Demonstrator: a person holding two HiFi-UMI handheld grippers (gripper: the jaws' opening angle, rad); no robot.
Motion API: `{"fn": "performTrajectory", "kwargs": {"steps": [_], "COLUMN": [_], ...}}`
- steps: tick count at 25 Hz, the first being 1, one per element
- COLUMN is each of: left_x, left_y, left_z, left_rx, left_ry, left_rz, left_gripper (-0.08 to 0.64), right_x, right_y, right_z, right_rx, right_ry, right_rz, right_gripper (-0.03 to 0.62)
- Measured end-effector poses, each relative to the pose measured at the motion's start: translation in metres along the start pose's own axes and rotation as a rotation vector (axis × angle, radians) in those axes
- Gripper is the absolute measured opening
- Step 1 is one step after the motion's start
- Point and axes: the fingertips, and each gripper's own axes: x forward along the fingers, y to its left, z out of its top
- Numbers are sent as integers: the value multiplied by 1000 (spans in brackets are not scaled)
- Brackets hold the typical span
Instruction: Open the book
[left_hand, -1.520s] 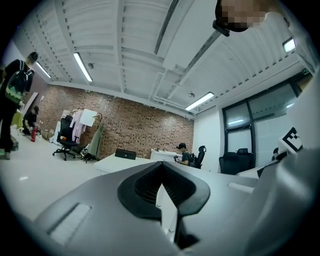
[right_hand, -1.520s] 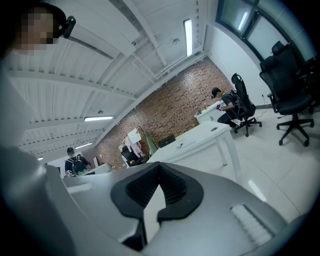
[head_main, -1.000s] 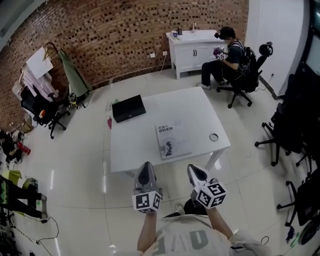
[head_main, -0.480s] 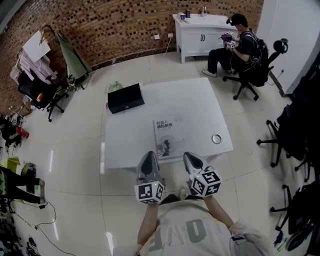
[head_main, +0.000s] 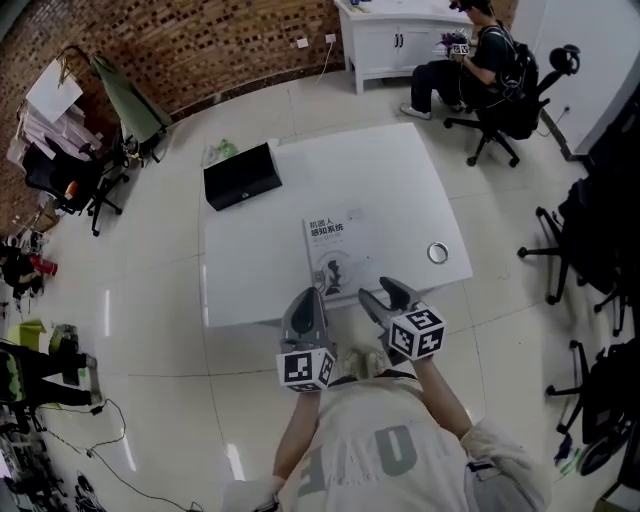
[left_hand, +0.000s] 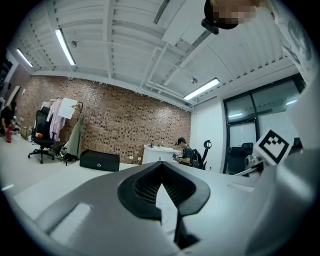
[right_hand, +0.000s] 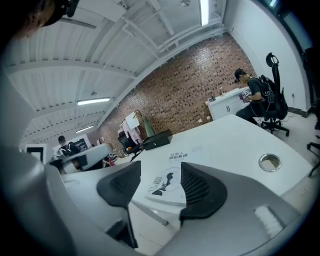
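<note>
The book lies closed, face up, near the front edge of the white table. Its pale cover carries a dark figure and print. My left gripper is shut and empty, level at the table's front edge, left of the book's near corner. In the left gripper view its jaws meet with nothing in them. My right gripper is at the book's near right corner, its jaws opening. In the right gripper view the book shows through the gap of the gripper, untouched.
A black case sits on the table's far left corner and a small metal ring near its right edge. A person sits on an office chair by a white cabinet beyond. More chairs stand at the right.
Both grippers have come forward and down to the table's front edge by the book. The right gripper's jaws, shut before, now stand apart. The left stays shut.
</note>
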Motion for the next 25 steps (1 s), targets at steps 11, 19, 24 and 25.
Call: {"fn": "performTrajectory", "kwargs": {"steps": [11, 19, 24, 25], "left_x": [5, 8, 7, 7], "left_y": [14, 23, 25, 26], "left_z": [-17, -16, -19, -18], "left_rx": [-3, -20, -22, -22], "left_ry": [47, 34, 42, 44], "left_rz": [-28, -17, -11, -10], "left_gripper": [11, 11, 11, 11], "right_x": [41, 40, 38, 37], "right_y": [-95, -105, -103, -102], "right_z": [-84, -90, -85, -84], "right_rx": [78, 147, 93, 72], "right_ry": [257, 283, 291, 293], "right_rz": [-284, -353, -397, -406], "right_gripper": [189, 98, 78, 72]}}
